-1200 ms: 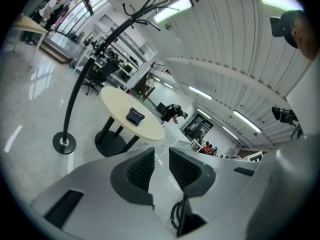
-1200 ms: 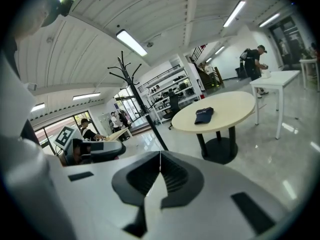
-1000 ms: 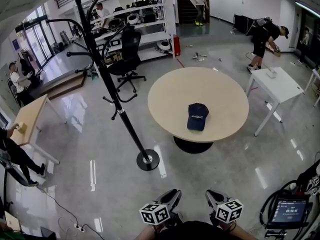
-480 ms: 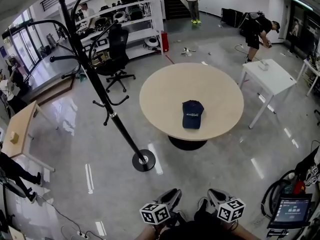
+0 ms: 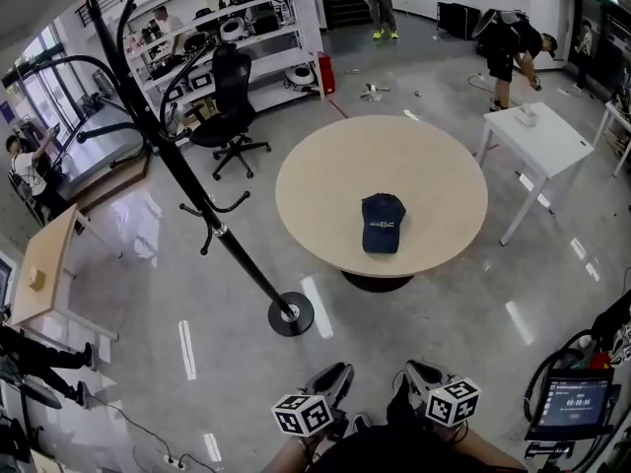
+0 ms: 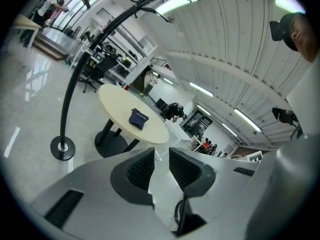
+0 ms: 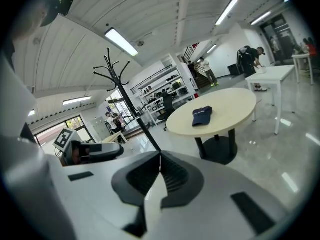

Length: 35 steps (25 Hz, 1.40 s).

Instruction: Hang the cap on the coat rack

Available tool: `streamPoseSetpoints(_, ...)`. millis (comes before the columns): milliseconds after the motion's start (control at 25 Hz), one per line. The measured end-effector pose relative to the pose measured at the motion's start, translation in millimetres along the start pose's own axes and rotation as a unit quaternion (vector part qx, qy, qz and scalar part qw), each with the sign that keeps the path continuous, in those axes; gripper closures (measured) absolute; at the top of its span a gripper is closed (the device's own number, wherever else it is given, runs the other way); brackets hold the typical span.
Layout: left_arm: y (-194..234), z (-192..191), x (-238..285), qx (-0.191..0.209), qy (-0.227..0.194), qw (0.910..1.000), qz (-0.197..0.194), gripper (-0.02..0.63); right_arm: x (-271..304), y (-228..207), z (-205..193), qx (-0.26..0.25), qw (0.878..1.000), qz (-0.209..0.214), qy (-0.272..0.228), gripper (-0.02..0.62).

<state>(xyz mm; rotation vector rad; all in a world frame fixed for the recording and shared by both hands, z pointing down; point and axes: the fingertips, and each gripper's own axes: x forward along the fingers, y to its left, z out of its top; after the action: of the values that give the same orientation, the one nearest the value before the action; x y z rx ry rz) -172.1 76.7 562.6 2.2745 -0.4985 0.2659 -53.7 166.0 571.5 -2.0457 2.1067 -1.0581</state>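
A dark blue cap (image 5: 383, 223) lies on the round beige table (image 5: 325, 180), toward its near side; it also shows as the cap (image 6: 138, 118) and the cap (image 7: 202, 115). A tall black coat rack (image 5: 187, 180) with curved hooks stands on the floor left of the table, its round base (image 5: 290, 314) near me. My left gripper (image 5: 330, 387) and right gripper (image 5: 422, 379) are held low at the bottom of the head view, far from cap and rack. The left gripper (image 6: 160, 165) has a gap between its pads and holds nothing. The right gripper (image 7: 160, 170) is shut and empty.
A white square table (image 5: 543, 146) stands right of the round table. A black office chair (image 5: 231, 106) and white shelving (image 5: 232, 37) are behind the rack. A wooden desk (image 5: 44, 264) is at left. A tablet on a stand (image 5: 572, 402) sits at lower right. People stand far off.
The head view has shifted slightly, so the table, cap and rack sit a little differently in frame. Both grippers stay low, with no visible change in their jaws.
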Motion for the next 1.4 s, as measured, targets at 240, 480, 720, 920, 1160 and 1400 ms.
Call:
streamPoseSetpoints(240,-8.8,20.8,37.2,0.002,-0.011,0.9999,0.013,0.509,15.3,-31.7,30.8,0.002,1.000,0.017,0.002,0.591)
streamPoseSetpoints(480,-29.7,36.5,88.3,0.012,-0.009,0.9998,0.016,0.509,27.0,-72.8,70.8,0.003,0.999,0.031,-0.006,0.591)
streamPoseSetpoints(720,-47.7,56.6,136.3,0.027,-0.012,0.9994,0.020,0.509,30.4,-119.2,105.7,0.010,0.999,0.031,-0.021,0.591)
streamPoseSetpoints(920,-60.4,68.6,184.2,0.037,-0.020,0.9988,0.026,0.509,37.7,-166.5,132.9,0.014,0.999,0.036,-0.032,0.591)
streamPoseSetpoints(1160,-55.1,69.1,192.7,0.026,-0.028,0.9987,0.034,0.509,39.5,-179.0,136.0,0.013,0.999,0.033,-0.028,0.591)
streamPoseSetpoints(1400,-48.5,77.8,202.4,0.019,-0.018,0.9991,0.032,0.509,48.3,-186.3,137.7,0.028,0.999,0.019,-0.018,0.591)
